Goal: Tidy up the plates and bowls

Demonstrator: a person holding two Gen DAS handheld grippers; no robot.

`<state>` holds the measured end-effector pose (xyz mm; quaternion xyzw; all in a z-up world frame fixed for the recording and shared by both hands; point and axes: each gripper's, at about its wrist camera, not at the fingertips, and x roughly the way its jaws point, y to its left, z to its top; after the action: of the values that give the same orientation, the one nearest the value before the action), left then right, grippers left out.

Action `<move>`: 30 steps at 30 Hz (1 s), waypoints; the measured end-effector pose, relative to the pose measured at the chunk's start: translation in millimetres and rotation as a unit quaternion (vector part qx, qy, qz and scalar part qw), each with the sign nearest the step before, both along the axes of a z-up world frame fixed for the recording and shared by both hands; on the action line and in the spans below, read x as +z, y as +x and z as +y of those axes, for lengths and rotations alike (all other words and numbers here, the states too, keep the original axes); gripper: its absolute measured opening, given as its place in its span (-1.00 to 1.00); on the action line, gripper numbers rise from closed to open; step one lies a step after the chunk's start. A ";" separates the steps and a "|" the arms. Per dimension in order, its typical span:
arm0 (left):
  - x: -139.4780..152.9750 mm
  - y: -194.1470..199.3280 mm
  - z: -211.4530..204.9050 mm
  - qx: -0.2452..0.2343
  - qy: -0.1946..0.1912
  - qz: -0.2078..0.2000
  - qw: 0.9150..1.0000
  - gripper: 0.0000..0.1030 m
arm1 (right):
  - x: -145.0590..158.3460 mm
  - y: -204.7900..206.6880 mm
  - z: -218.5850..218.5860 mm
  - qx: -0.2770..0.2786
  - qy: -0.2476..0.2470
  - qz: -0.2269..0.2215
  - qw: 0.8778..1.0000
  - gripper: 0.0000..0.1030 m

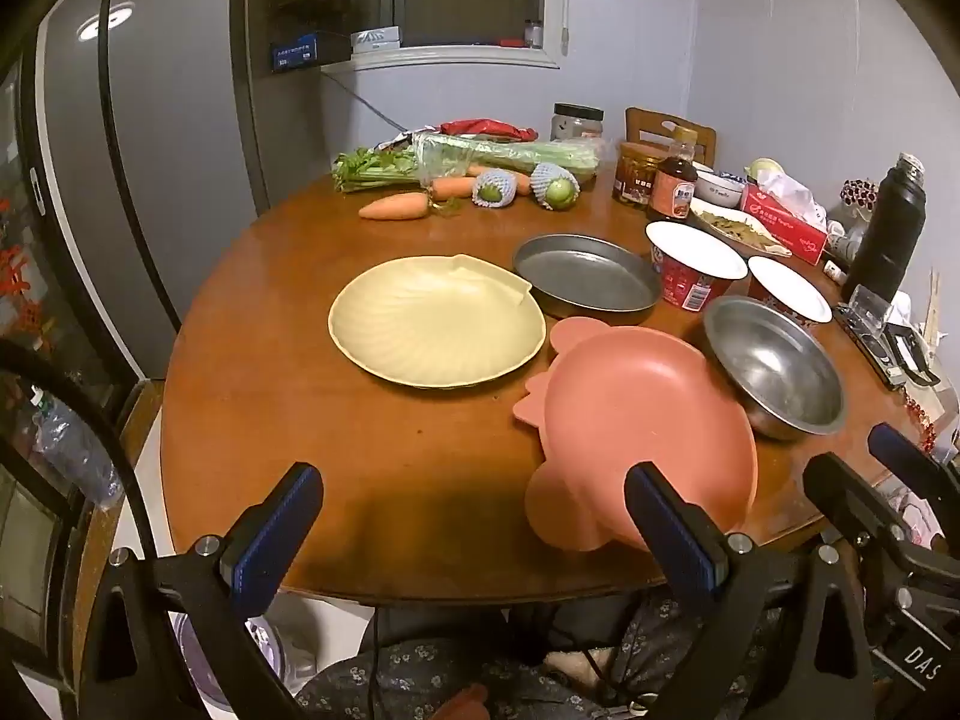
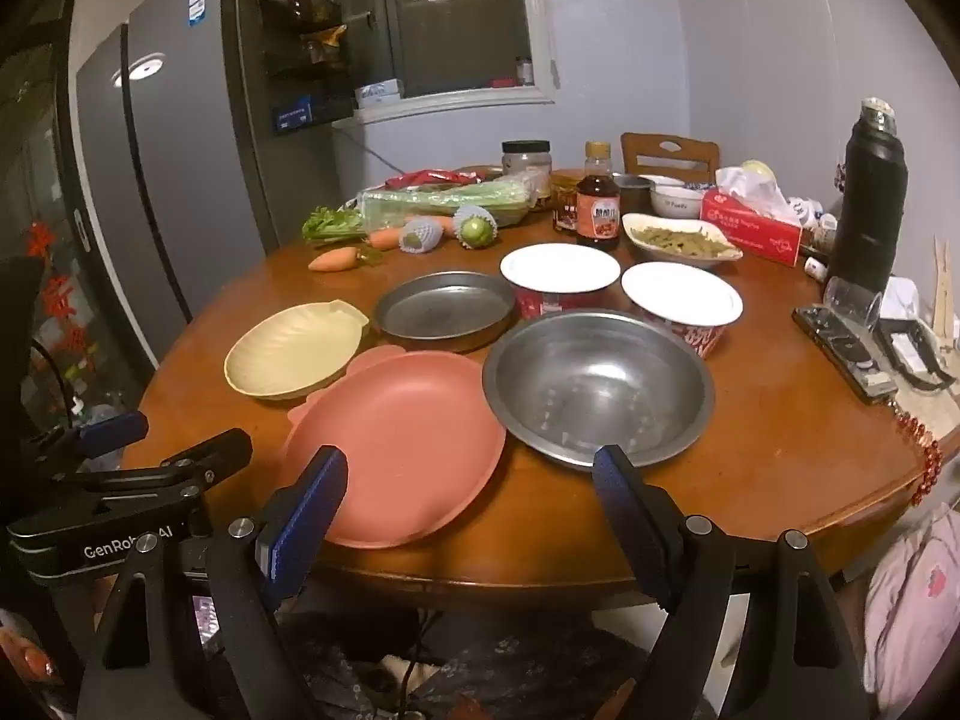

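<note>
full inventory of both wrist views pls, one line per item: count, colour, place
shell plate: 1, cream, table left-centre
pink plate: 1, pink, near edge, overhanging
metal pan: 1, grey, behind pink plate
steel bowl: 1, silver, right of pink plate
noodle cups: 2, red, white tops, behind steel bowl
carrots: at least 2, orange, far side
netted fruit: 2, green, by carrots
celery: 1 bunch, green, far side
sauce bottle: 1, dark, red label, far side
tissue box: 1, red, far right
flask: 1, black, right
fridge: 1, grey, left
table: 1, brown, round
left gripper: open, empty, near edge
right gripper: open, empty, near edge
</note>
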<state>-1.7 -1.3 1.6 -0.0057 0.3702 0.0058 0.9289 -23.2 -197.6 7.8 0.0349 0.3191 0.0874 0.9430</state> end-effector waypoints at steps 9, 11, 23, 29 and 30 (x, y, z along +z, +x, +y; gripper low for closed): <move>-3.0 2.3 -4.2 0.004 0.001 0.016 1.000 0.97 | -4.9 1.5 -0.8 -0.005 0.018 0.015 1.000 0.65; -4.2 0.8 -3.7 0.001 0.003 0.017 1.000 0.97 | -6.5 3.3 -4.2 -0.004 0.020 0.012 1.000 0.65; -5.5 0.8 -3.0 0.001 0.005 0.017 1.000 0.97 | -6.7 1.2 4.3 -0.005 0.000 0.018 1.000 0.65; -4.8 0.4 -3.8 -0.001 0.005 0.016 1.000 0.97 | -7.3 1.5 4.3 -0.004 -0.003 0.019 1.000 0.65; -4.7 0.5 -3.9 -0.001 0.006 0.016 1.000 0.97 | -7.2 1.6 3.8 -0.005 -0.003 0.019 1.000 0.65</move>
<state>-1.1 -5.2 -3.1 0.0001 0.3850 0.0067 0.9229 -21.5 -193.7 0.6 0.0352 0.3374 0.0812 0.9372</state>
